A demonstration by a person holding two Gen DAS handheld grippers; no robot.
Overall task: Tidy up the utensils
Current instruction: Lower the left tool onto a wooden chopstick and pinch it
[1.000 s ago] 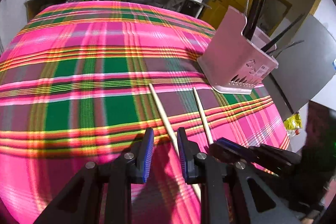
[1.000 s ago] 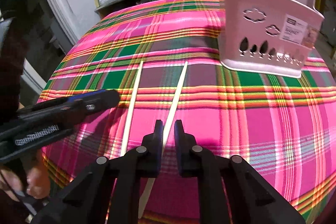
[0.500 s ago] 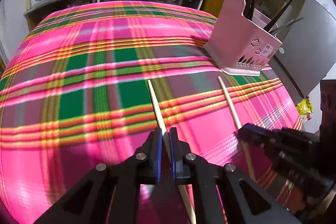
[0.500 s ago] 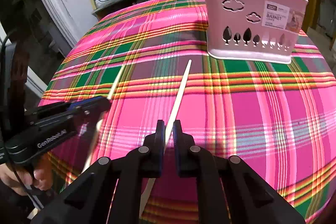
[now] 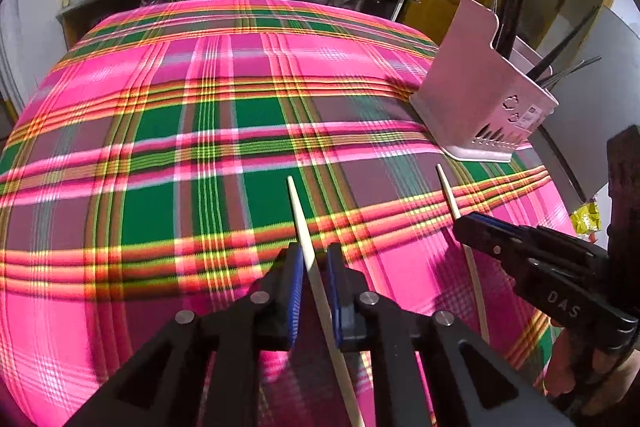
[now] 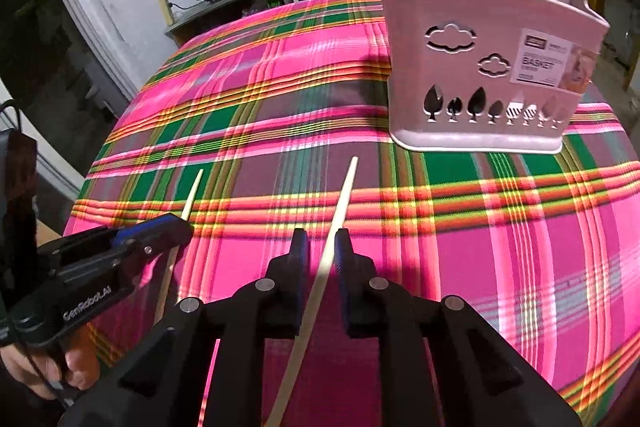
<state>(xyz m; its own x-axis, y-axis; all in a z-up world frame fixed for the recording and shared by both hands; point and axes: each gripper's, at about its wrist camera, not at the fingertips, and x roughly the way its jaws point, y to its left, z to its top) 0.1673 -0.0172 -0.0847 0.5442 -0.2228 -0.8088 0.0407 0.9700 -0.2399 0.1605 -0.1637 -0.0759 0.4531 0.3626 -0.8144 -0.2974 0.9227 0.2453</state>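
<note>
Pink basket (image 6: 480, 75): destination, utensils standing inside. Left gripper (image 5: 314, 267), right gripper (image 6: 322, 247): each nearly closed on one chopstick (image 5: 298, 211) (image 6: 344, 195), tips aimed basketward for insertion.

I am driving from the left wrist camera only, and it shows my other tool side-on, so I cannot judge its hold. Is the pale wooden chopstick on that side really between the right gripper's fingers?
Observer: Yes. The right wrist view shows the pale wooden chopstick running between the fingers of the right gripper, closer to its right finger. I cannot tell whether it is clamped.
Operator: Which face of the holder is towards that gripper?
Observer: The front wall of the pink plastic utensil basket, the one with cloud and tree cutouts. It carries a white label that reads BASKET.
</note>
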